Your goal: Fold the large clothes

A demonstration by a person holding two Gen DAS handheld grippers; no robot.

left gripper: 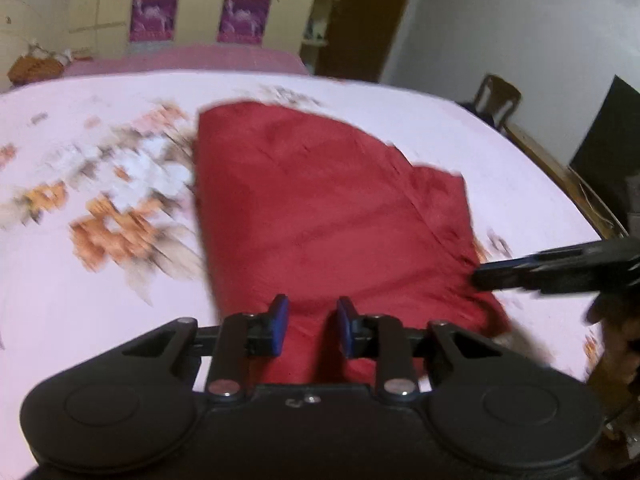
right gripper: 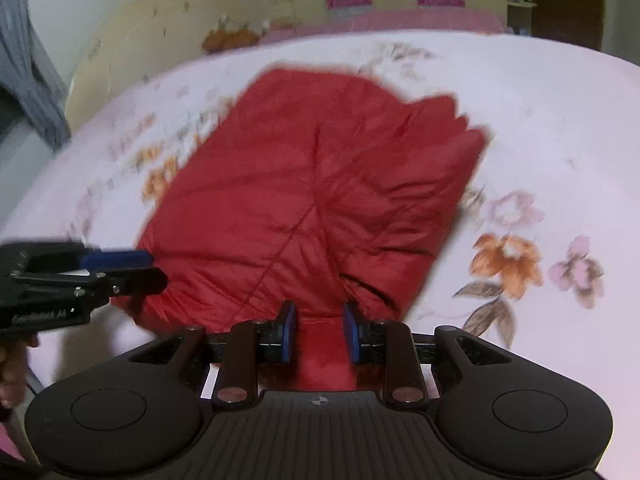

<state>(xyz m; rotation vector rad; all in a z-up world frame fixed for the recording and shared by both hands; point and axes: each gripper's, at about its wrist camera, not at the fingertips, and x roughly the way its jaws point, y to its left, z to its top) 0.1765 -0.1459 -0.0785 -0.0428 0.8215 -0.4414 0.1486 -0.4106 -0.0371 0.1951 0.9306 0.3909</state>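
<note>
A red garment (left gripper: 320,200) lies partly folded on a bed covered with a pink floral sheet (left gripper: 80,300). Its near edge is lifted and bunched. My left gripper (left gripper: 312,318) is shut on that near edge, with red cloth filling the gap between its blue pads. In the right wrist view the same garment (right gripper: 312,184) runs up into my right gripper (right gripper: 319,322), also shut on a fold of it. Each gripper shows in the other's view: the right gripper (left gripper: 480,276) at the garment's right corner, the left gripper (right gripper: 154,270) at its left corner.
The bed sheet (right gripper: 540,120) spreads wide around the garment. A wooden chair (left gripper: 498,98) and a dark screen (left gripper: 608,132) stand past the bed's right edge. An orange bundle (left gripper: 34,68) sits at the far left. Grey cloth (right gripper: 28,64) hangs by the wall.
</note>
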